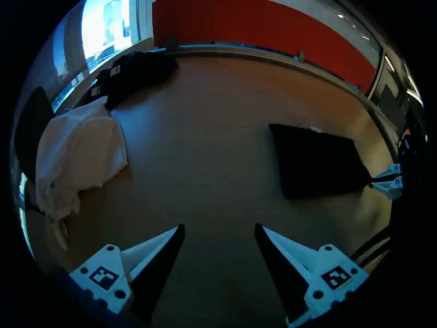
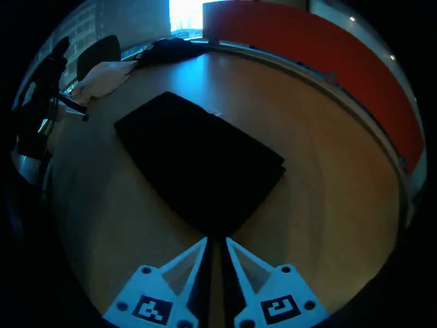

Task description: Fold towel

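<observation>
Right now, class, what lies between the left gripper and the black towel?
Nothing: in the left gripper view, bare wooden table separates the open left gripper from the black towel.

Left gripper view: low over wooden table (image 1: 218,136), facing across toward red wall panel (image 1: 262,24). Black towel (image 1: 317,161) well ahead, right of centre; right gripper (image 1: 379,179) at right edge of frame. Right gripper view: low, close, towel directly ahead at centre. Shared: table, towel, white cloth pile (image 1: 82,153), red panel.
</observation>
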Demonstrator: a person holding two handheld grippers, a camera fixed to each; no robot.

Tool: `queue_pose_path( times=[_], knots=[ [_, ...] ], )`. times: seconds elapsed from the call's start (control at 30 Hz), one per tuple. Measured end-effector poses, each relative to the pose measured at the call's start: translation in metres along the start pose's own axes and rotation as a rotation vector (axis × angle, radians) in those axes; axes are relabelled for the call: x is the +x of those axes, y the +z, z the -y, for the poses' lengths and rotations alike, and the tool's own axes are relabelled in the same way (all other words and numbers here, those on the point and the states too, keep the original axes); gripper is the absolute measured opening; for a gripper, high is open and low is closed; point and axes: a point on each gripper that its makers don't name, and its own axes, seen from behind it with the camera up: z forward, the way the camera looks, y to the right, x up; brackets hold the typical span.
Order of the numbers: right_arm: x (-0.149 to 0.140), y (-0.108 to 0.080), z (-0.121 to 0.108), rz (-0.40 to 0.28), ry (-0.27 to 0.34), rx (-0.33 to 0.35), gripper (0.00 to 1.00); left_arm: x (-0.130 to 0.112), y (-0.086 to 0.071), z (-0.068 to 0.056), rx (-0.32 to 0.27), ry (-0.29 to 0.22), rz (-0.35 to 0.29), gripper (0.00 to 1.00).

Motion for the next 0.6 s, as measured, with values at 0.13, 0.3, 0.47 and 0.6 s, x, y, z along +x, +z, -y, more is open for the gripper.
queue_pose_path(
  times=[0.13, 0.3, 0.47, 0.6],
  knots=[
    [0.003, -0.001, 0.0, -0.009, 0.006, -0.003, 0.05, -0.002, 0.0, -0.001, -0.001, -0.001, 0.002, 0.94],
    [0.004, -0.003, -0.002, -0.01, 0.007, -0.012, 0.05, -0.002, 0.0, -0.002, -0.002, -0.001, 0.003, 0.94],
    [0.006, -0.01, -0.005, -0.013, 0.0, -0.03, 0.05, 0.0, 0.0, -0.001, 0.0, 0.002, 0.001, 0.94],
    [0.013, -0.02, -0.007, -0.033, -0.002, -0.045, 0.05, 0.002, 0.0, -0.001, 0.002, 0.0, -0.003, 0.94]
  ],
)
